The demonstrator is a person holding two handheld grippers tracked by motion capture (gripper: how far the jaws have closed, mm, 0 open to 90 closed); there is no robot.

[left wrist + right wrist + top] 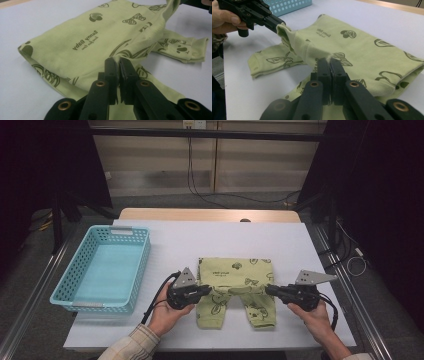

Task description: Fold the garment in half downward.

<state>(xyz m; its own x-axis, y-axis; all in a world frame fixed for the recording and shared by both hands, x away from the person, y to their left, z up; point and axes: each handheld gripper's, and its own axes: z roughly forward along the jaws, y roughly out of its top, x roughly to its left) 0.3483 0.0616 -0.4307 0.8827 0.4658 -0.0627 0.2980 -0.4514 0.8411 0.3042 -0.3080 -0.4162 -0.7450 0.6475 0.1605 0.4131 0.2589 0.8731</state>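
While both pairs of tongs are clamped on cloth, the green baby trousers [236, 285] lie on the white surface [220, 237], a little right of centre and near the person's edge, with the waist part doubled over and the two legs pointing toward the person. The left tongs [206, 290] pinch the left side of the folded part; in the left gripper view their jaws stand pressed together on a raised ridge of the fabric [117, 58]. The right tongs [269, 290] hold the opposite side in the same way, jaws closed on a pinch of cloth [328, 58].

As a judgement, the garment is light, thin knit: soft, limp, not fragile and not slippery. It will sag and drape wherever it is not held, so a hold at two points on opposite edges of the fold, as now, suits it best; a single pinch would let the layers slide apart.

A light-blue perforated basket [137, 270] stands on the left part of the surface, well apart from the trousers. Its inside looks bare.
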